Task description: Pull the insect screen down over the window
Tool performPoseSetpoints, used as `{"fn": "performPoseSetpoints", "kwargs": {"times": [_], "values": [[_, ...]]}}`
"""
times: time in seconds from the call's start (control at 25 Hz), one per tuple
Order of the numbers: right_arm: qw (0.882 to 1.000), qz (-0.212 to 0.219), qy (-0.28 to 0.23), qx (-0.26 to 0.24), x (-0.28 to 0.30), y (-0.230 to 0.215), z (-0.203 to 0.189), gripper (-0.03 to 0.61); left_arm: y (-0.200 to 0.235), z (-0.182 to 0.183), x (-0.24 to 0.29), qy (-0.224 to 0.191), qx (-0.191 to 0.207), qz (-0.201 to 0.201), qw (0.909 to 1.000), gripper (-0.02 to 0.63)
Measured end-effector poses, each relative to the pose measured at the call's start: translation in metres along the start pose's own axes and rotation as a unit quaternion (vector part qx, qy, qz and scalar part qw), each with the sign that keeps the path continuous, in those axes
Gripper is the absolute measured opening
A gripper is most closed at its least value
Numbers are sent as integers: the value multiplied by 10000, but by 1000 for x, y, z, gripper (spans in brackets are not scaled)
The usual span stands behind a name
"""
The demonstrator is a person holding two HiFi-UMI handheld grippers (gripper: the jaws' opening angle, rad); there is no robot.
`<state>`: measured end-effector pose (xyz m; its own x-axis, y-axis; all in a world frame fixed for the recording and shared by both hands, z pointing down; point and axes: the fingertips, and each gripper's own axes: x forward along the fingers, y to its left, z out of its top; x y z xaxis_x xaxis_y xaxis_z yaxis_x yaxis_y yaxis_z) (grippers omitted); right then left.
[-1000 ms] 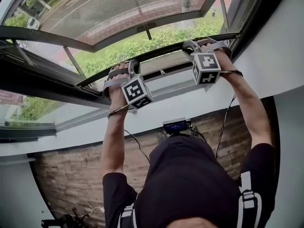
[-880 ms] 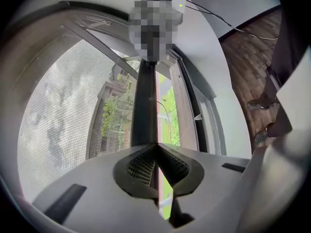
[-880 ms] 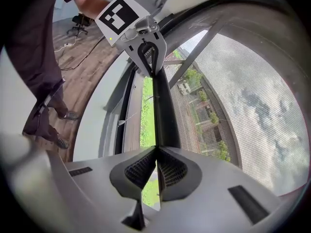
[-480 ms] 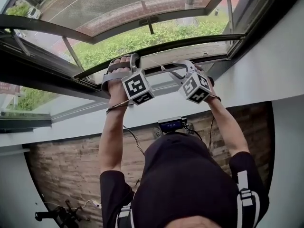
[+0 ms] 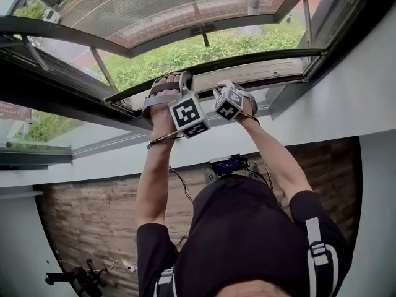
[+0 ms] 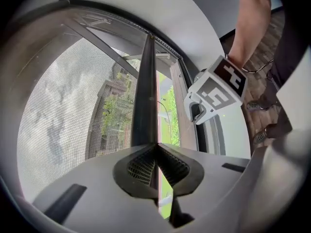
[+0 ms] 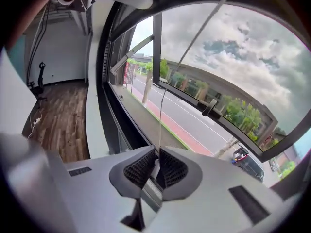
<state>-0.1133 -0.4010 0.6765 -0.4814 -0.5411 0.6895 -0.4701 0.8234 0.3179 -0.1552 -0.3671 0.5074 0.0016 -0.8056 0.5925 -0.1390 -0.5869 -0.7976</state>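
The insect screen's dark bottom bar [image 5: 272,60] runs across the open window. In the left gripper view the bar [image 6: 146,91] leads away from the jaws, with grey mesh [image 6: 73,106] on its left. My left gripper [image 5: 166,86] [image 6: 155,147] is shut on this bar. My right gripper [image 5: 230,86] [image 7: 158,159] sits close beside it on the right, and its marker cube [image 6: 218,86] shows in the left gripper view. Its jaws have just been opening. They stand apart, with the bar's edge and a thin cord [image 7: 194,40] between the pads.
Beyond the screen the outer sash is swung outward, with its handle [image 5: 201,30] [image 7: 210,108] in the middle. A white sill [image 5: 297,125] runs below the window. The wall's corner [image 5: 371,54] closes in at the right. Wooden floor [image 5: 93,228] lies far below.
My right gripper has come down and to the left from the bar's right end to beside the left gripper, rolling as it went. The left gripper has kept its place on the bar.
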Motion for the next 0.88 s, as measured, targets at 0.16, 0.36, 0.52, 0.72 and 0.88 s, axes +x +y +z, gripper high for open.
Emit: {"fn": "performPoseSetpoints", "kwargs": {"times": [0.16,0.36,0.52,0.72,0.88], "values": [[9990,196,-141,365,-18,-2,0,14,1,0,0,-49,-11,4,10000,19],[9911,1071,-397,682,-59,36,-22,11,1,0,1,-90,-12,59,9999,19],[9984,270,-484,112,-118,8,-21,129,0,2,0,-123,-1,50,9999,20],[9525,-1959,-769,-2202,-186,-74,38,129,0,0,1,-136,-20,44,9999,20],[9165,-2339,-229,-3238,-183,-101,49,127,1,0,2,-133,-38,69,9999,20]]}}
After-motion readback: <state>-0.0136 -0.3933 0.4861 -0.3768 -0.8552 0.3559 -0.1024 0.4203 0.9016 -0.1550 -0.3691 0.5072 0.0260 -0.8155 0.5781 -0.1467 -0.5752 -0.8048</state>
